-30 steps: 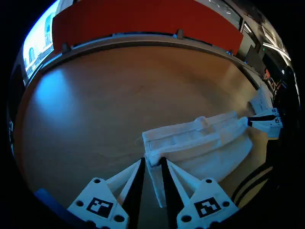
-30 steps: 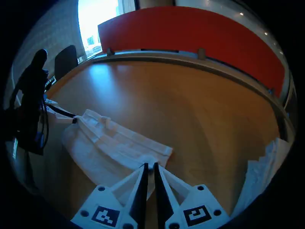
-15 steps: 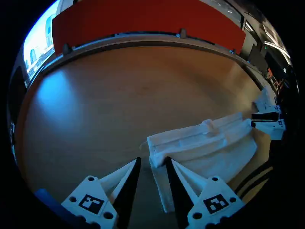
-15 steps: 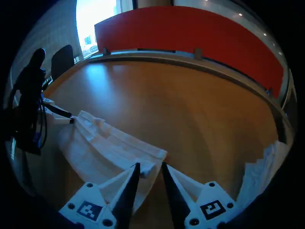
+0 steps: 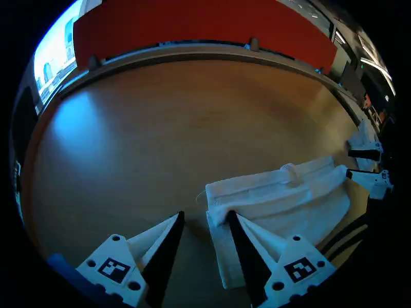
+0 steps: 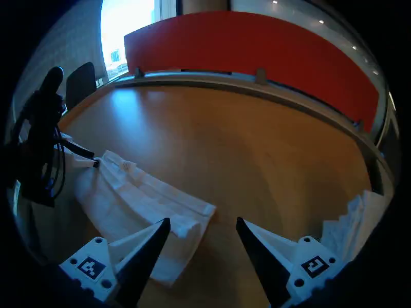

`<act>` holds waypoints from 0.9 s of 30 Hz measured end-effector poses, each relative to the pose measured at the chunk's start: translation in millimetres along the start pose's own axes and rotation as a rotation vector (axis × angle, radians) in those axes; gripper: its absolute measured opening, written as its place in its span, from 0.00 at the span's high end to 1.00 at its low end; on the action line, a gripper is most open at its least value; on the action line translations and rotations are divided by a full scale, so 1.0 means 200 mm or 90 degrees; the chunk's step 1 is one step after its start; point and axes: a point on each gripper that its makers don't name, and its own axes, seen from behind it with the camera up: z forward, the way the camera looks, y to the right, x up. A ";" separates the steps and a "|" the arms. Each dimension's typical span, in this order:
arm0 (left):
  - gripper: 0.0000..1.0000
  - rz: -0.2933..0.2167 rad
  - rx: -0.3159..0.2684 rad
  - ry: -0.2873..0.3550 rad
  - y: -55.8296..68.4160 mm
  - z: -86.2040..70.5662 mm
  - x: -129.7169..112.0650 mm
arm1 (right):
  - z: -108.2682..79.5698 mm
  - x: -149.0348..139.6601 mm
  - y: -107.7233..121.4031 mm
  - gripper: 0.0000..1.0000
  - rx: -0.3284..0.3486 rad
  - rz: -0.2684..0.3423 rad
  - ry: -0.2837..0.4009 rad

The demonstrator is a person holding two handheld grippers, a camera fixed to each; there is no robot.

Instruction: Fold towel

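Wide wooden table (image 5: 180,118) under everything, glossy, with window (image 6: 128,31) light pooling on it, and a red panel (image 5: 195,23) standing along its far edge. On it the white towel (image 5: 277,197) lies flat, folded into a long layered band with ridged hems and a small tab (image 5: 289,172) on top. The left gripper (image 5: 204,215) is spread wide and grips nothing: one towel corner sits just inside its right-hand finger, and the lower flap slips behind that finger. The right gripper (image 6: 202,220) is spread too, with bare wood between its fingers and the towel's other end running behind the left-hand finger. A white cloth stack (image 6: 354,220) is cut off beyond the right-hand finger. Whatever holds the far gripper is too dark to make out
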 end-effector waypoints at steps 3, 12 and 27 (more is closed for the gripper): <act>0.29 -0.008 0.004 0.001 -0.01 0.00 0.01 | -0.01 0.01 0.01 0.00 -0.002 -0.002 0.003; 0.06 -0.014 0.002 0.013 -0.03 -0.04 0.03 | -0.02 0.02 0.00 0.00 -0.003 -0.007 0.007; 0.06 -0.023 0.017 0.031 -0.05 -0.09 0.06 | -0.04 0.03 0.00 0.01 -0.002 -0.010 0.013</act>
